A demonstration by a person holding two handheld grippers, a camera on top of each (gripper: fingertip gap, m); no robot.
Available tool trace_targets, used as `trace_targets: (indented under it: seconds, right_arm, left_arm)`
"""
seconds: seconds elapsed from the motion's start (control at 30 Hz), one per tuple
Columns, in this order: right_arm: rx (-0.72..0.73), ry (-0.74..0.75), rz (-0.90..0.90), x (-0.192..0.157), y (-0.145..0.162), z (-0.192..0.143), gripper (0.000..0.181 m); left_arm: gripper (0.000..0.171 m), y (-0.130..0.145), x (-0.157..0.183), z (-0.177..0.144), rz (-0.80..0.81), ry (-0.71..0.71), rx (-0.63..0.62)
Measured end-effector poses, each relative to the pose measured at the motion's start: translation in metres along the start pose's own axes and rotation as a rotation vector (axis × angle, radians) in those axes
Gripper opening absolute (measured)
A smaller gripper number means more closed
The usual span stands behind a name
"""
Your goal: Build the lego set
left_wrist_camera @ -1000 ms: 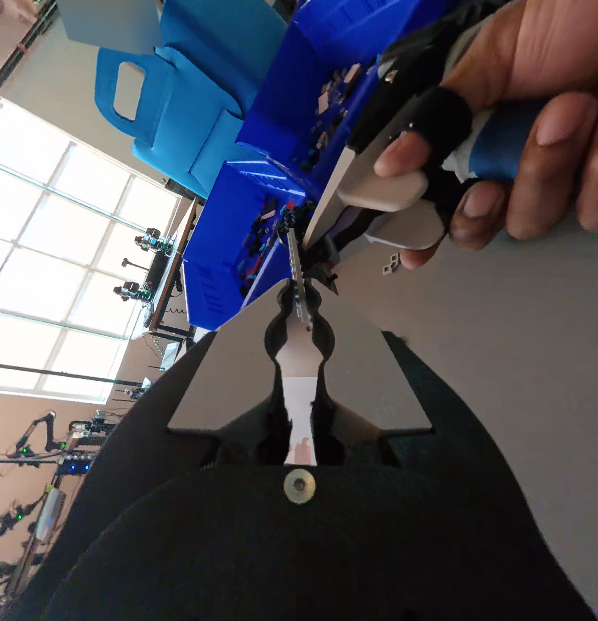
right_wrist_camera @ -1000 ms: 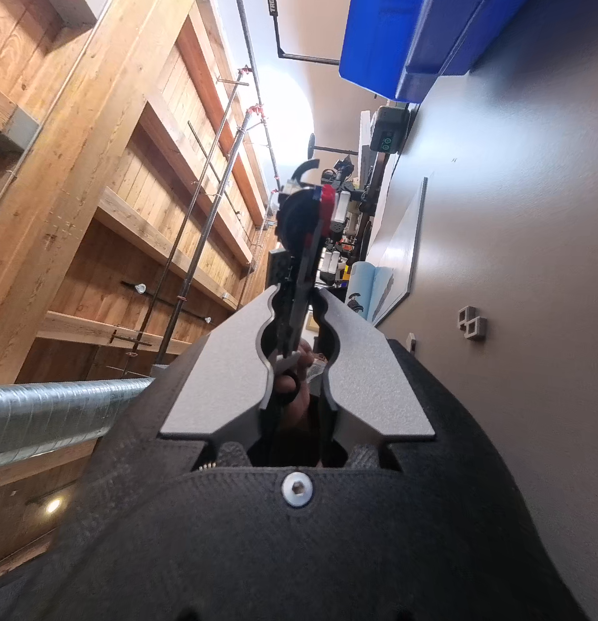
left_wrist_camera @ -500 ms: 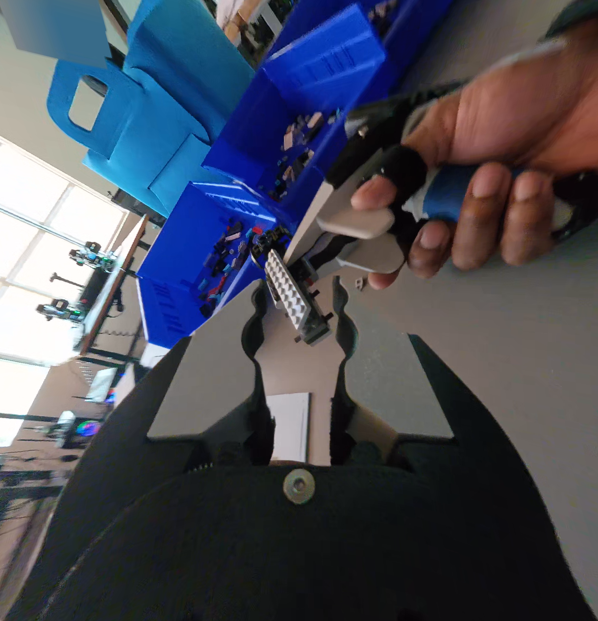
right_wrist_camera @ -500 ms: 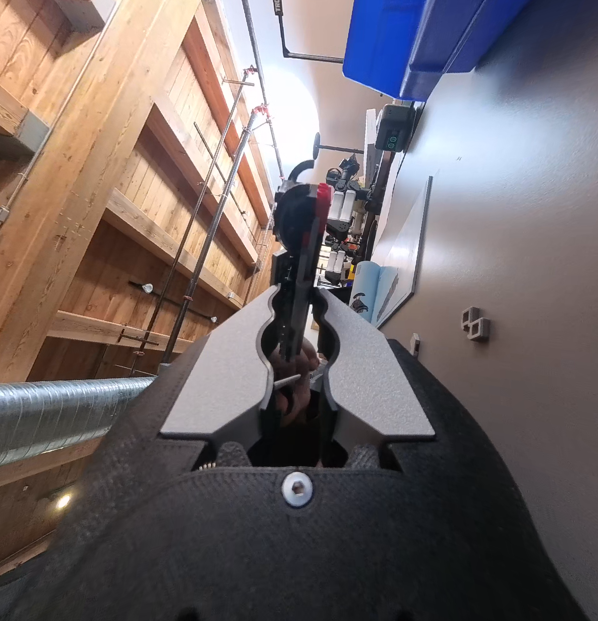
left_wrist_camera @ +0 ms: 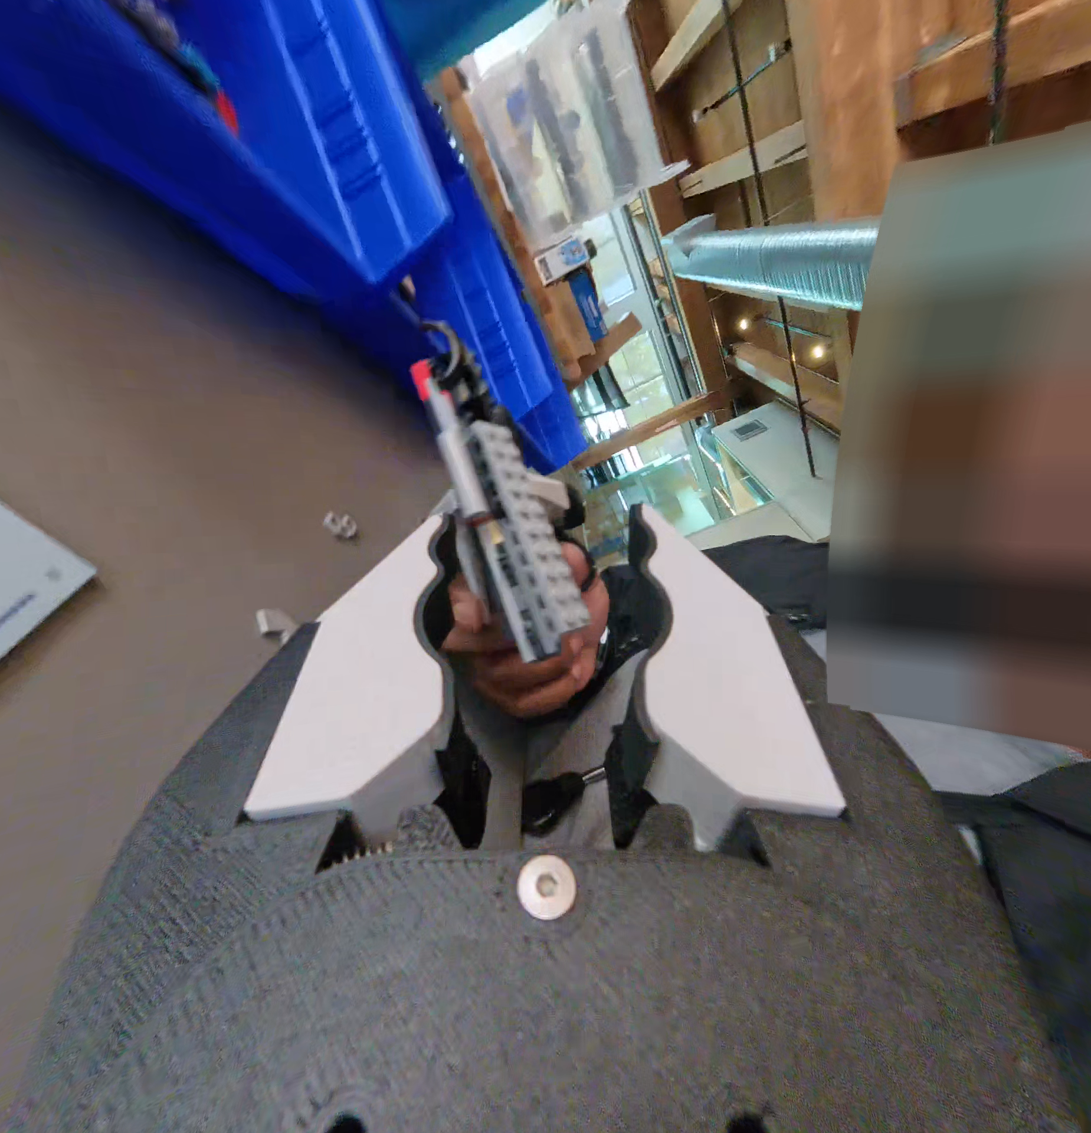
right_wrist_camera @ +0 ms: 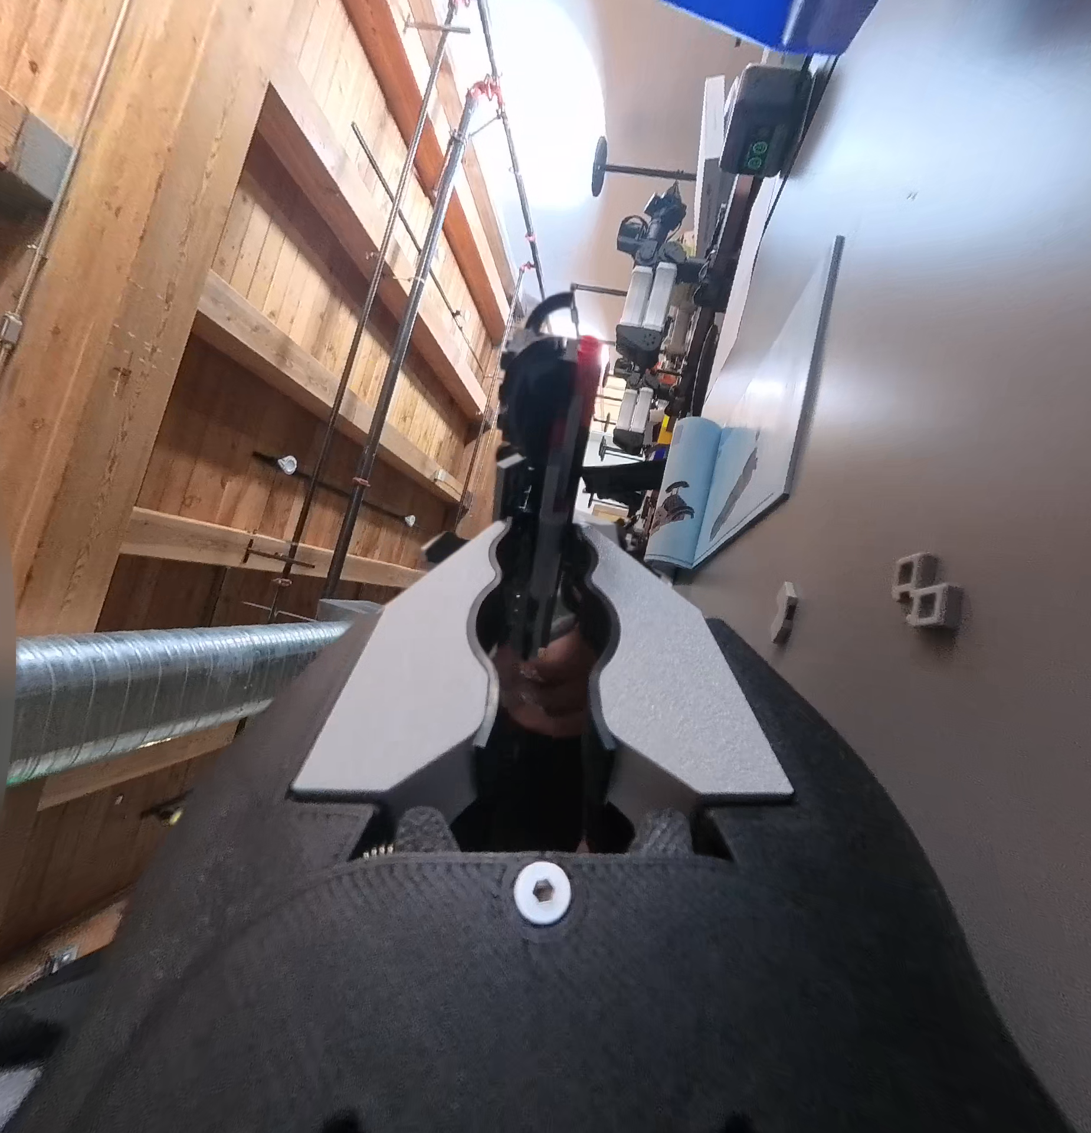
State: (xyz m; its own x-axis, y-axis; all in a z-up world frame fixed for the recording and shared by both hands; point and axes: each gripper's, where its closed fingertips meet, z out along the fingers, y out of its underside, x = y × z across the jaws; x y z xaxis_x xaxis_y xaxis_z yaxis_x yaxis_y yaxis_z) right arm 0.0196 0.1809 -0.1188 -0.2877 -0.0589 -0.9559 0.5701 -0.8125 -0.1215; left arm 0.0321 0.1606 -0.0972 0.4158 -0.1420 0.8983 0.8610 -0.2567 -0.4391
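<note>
- The right tongs [right_wrist_camera: 546,588], in the middle of the right wrist view, are clamped on a slim partly built lego assembly of dark grey and black bricks with a red tip [right_wrist_camera: 549,441]. It rises edge-on from between the tips toward the upper middle of the frame.
- In the left wrist view the same assembly [left_wrist_camera: 506,539] sits in the centre of the frame and shows a studded pale grey plate along one side. It hangs in the wide gap between the tips of the left tongs [left_wrist_camera: 539,533], which stand apart and touch nothing.
- Blue plastic bins [left_wrist_camera: 322,159] fill the upper left of the left view, on a brown tabletop [left_wrist_camera: 162,429].
- Small loose grey pieces [right_wrist_camera: 926,591] lie on the tabletop at the right of the right view. An open blue instruction booklet [right_wrist_camera: 708,490] sits beyond them.
- The assembly looks light and rigid, but its joints would likely pop apart under twisting.
- The long flat plate appears the safest grip. The thin red-tipped end looks fragile.
</note>
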Motion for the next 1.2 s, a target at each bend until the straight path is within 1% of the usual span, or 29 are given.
trace_targets:
  seconds: [0.1,0.27,0.33,0.4,0.43,0.63,0.77,0.93,1.03,1.1,1.2]
  right_arm:
    - [-0.032,-0.006,-0.003,-0.001,0.004,0.003,0.018]
    - [-0.083,-0.014,-0.012,-0.002,0.010,0.006,0.018]
    - [-0.104,-0.017,-0.015,-0.003,0.013,0.007,0.018]
    - [-0.124,-0.020,-0.016,-0.003,0.015,0.008,0.019]
    - [-0.131,-0.025,-0.019,-0.004,0.015,0.008,0.018]
    - [-0.172,-0.033,-0.052,-0.006,0.017,0.010,0.019]
    - [-0.168,-0.070,-0.047,-0.011,0.015,0.011,0.023]
    - [-0.171,-0.085,-0.059,-0.013,0.017,0.012,0.022]
    - [-0.168,-0.084,-0.064,-0.013,0.016,0.012,0.022]
    - [-0.162,-0.078,-0.067,-0.013,0.015,0.012,0.023]
    - [-0.155,-0.072,-0.081,-0.013,0.014,0.012,0.024]
  left_arm:
    - [0.058,0.008,-0.012,0.008,-0.047,0.014,-0.059]
    - [0.056,0.007,-0.014,0.016,-0.078,0.075,-0.116]
    - [0.050,0.007,-0.014,0.017,-0.084,0.094,-0.145]
    - [0.040,0.007,-0.013,0.017,-0.091,0.120,-0.166]
    - [0.039,0.007,-0.013,0.017,-0.100,0.137,-0.169]
    - [0.034,0.003,-0.013,0.014,-0.165,0.239,-0.122]
    - [0.026,-0.002,-0.012,0.010,-0.177,0.285,-0.067]
    - [0.026,-0.002,-0.010,0.008,-0.162,0.287,-0.049]
    - [0.025,-0.003,-0.010,0.008,-0.147,0.267,-0.030]
    - [0.020,-0.004,-0.008,0.008,-0.134,0.259,-0.007]
    - [0.020,-0.005,-0.007,0.008,-0.097,0.226,0.023]
